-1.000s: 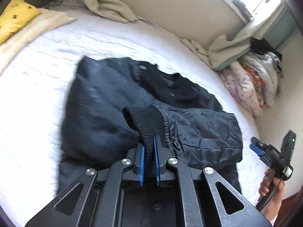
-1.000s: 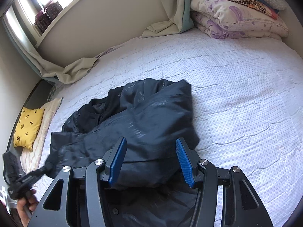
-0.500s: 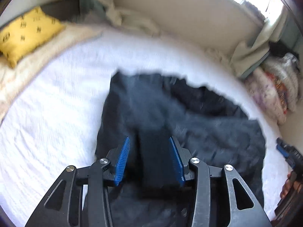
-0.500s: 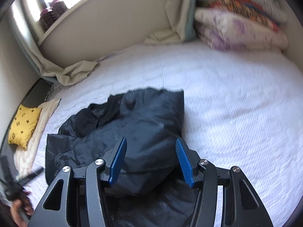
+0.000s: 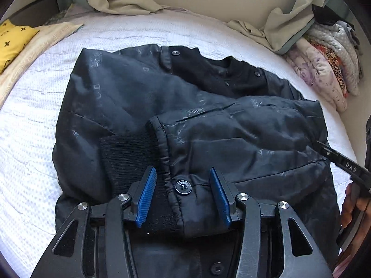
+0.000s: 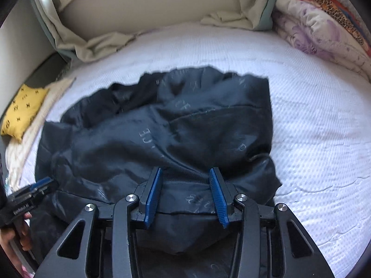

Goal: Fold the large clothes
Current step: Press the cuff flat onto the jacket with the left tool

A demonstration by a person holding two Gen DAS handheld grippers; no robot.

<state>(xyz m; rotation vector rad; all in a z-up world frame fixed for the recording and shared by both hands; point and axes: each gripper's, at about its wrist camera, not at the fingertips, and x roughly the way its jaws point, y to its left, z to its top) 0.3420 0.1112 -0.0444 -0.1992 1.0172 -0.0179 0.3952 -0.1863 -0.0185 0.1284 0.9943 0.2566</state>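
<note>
A dark navy padded jacket point(image 5: 208, 120) lies on the white bedspread point(image 5: 34, 139), its sleeve folded across the body. The black knit cuff point(image 5: 129, 153) rests flat near a snap button point(image 5: 183, 187). My left gripper point(image 5: 182, 170) hovers low over cuff and button; its jaws are opening and the blue pads touch nothing. In the right wrist view the jacket point(image 6: 185, 120) is slightly blurred. My right gripper point(image 6: 185, 170) straddles a raised fold of its fabric; the jaws are closing with fabric between the pads. Each gripper shows at the other view's edge, held by a hand.
A yellow patterned pillow point(image 5: 11, 39) on a cream blanket sits at the far left. Folded quilts point(image 5: 324, 64) are stacked at the right by the wall. A beige curtain point(image 5: 120, 2) drapes onto the bed's far edge. White bedspread surrounds the jacket.
The left gripper let go of the knit cuff and its jaws spread; the cuff now lies on the jacket. Both grippers dropped closer to the jacket, and the right jaws narrowed.
</note>
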